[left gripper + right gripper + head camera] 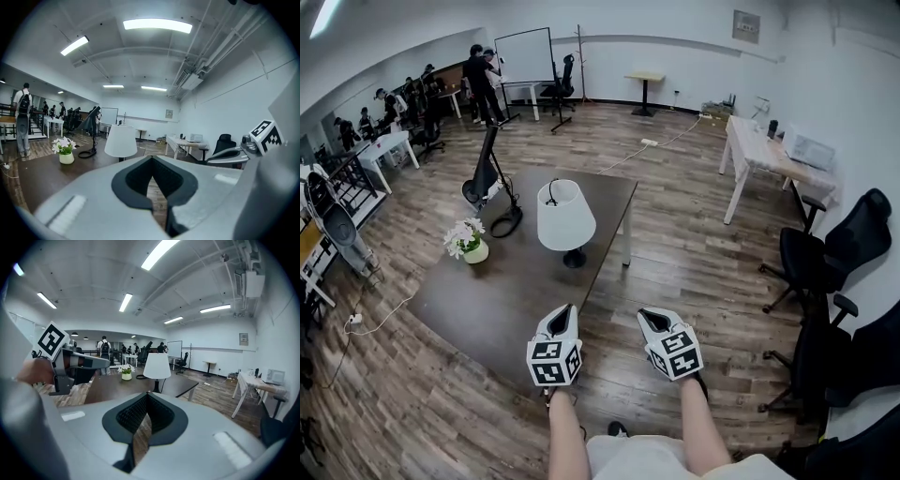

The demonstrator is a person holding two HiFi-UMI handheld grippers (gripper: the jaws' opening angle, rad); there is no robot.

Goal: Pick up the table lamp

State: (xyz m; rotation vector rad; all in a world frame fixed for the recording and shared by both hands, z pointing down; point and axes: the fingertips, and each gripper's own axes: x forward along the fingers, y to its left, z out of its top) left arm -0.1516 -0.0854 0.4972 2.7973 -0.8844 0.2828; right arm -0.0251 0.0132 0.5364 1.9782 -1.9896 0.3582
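The jaws of the left gripper (565, 311) and right gripper (646, 318) are held closed on nothing, so the table lamp (566, 217) could be knocked over unless they are opened first.

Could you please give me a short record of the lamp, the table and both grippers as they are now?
table lamp: upright on the dark table, white shade, untouched
flower pot: on the table, left of the lamp, apart from it
left gripper: shut, empty, short of the lamp at the table's near end
right gripper: shut, empty, over the floor beside the table
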